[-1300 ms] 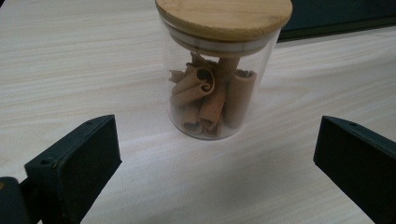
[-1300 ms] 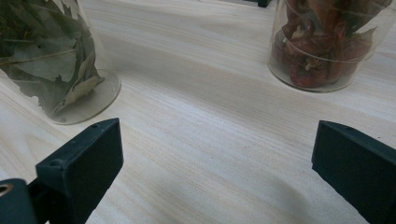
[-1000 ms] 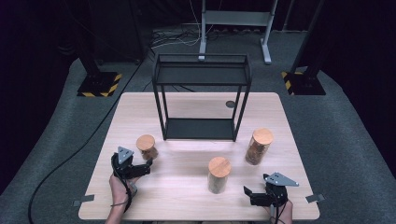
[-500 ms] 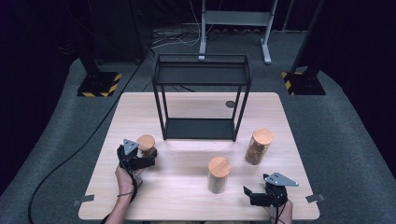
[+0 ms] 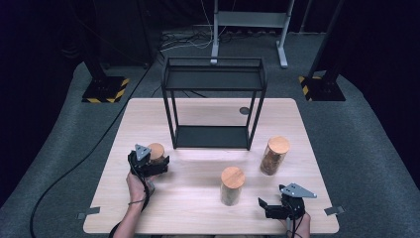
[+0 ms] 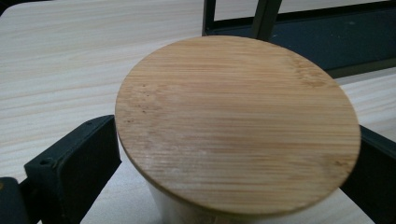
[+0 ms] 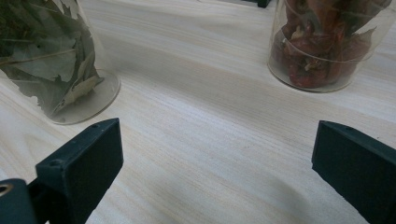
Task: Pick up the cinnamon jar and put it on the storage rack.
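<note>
The small jar (image 5: 156, 151) with the round wooden lid (image 6: 238, 123) stands on the near left part of the counter (image 5: 198, 208), just in front of the black shelf (image 5: 213, 106) (its left leg is close by). The left gripper (image 5: 150, 166) is around the jar. In the left gripper view its two black jaws sit on both sides, just under the lid, spread wide and very close to the glass. I cannot tell if they press it yet.

I think the job now is to grab this jar well. Keep the jaws level and squeeze slowly on the glass below the lid, not on the lid, since the lid might pop off. Squeeze both sides the same so the jar does not tip.

The middle jar (image 5: 232, 186) holds green leaves and stands near the front. The right jar (image 5: 274, 155) holds red bits and stands farther back on the right.

The right gripper (image 5: 270, 208) rests low at the near right, jaws spread wide and grasping nothing. It can wait there, well apart from the jars.
</note>
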The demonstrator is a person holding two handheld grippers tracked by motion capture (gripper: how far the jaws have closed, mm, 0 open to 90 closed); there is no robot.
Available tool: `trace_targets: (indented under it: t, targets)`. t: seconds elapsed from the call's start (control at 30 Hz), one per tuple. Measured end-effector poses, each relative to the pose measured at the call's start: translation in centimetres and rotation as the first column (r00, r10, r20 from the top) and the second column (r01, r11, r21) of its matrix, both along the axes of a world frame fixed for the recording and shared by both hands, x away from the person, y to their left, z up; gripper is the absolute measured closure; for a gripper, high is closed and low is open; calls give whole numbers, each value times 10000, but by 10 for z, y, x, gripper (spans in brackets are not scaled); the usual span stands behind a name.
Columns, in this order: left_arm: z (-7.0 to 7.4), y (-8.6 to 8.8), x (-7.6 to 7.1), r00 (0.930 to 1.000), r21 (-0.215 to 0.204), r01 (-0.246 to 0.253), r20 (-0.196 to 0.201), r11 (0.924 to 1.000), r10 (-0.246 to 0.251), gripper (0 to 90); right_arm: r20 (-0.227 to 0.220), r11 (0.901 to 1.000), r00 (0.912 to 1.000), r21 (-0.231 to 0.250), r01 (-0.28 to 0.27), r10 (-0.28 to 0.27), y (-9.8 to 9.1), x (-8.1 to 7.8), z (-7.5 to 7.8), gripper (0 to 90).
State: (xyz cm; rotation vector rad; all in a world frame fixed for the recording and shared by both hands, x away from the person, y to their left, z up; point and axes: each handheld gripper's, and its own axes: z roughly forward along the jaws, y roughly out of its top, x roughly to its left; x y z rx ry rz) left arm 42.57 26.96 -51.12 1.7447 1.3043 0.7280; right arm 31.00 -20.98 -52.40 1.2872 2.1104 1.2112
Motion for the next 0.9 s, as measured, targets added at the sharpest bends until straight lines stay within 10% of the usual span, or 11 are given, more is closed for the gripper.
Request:
trace_targets:
  t: [0.2,0.5,0.9]
  targets:
    - [-2,-1,1,10000,97,-16,-42,10000,17,5,-6,10000,10000,6,7,-7,0,0,0,11]
    - [-3,1,-1,10000,-108,29,-12,9999,-29,242,-56,10000,10000,-1,-20,20,0,1,0,13]
    - [-3,1,-2,9998,-14,211,61,9998,-211,252,-67,10000,10000,-11,-30,30,0,1,0,14]
